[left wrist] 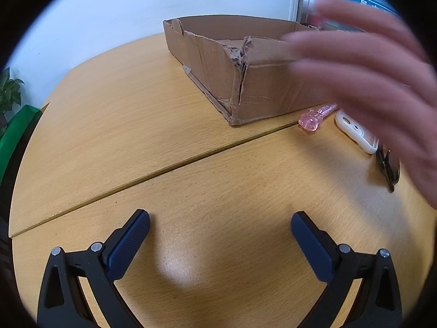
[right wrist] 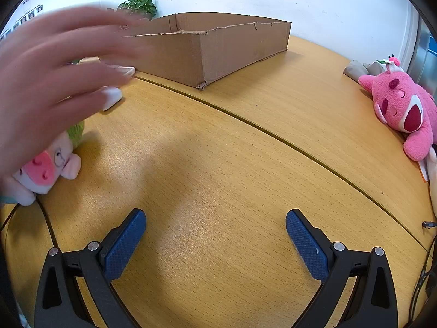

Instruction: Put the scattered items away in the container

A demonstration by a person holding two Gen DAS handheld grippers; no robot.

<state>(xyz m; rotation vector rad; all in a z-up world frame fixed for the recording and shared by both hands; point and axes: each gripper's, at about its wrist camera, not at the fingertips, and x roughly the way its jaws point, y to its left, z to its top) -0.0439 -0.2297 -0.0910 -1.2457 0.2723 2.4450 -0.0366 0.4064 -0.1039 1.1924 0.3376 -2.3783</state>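
Observation:
A torn open cardboard box stands at the back of the wooden table; it also shows in the right wrist view. A pink clear toy, a white phone case and a black clip lie just right of the box. In the right wrist view a white object, a clear case and a small pink-and-white plush lie at left. My left gripper is open and empty over bare table. My right gripper is open and empty.
A blurred bare hand hovers over the items; it also shows in the right wrist view. A large pink plush lies at the table's right edge. A seam crosses the table. Cables lie at right.

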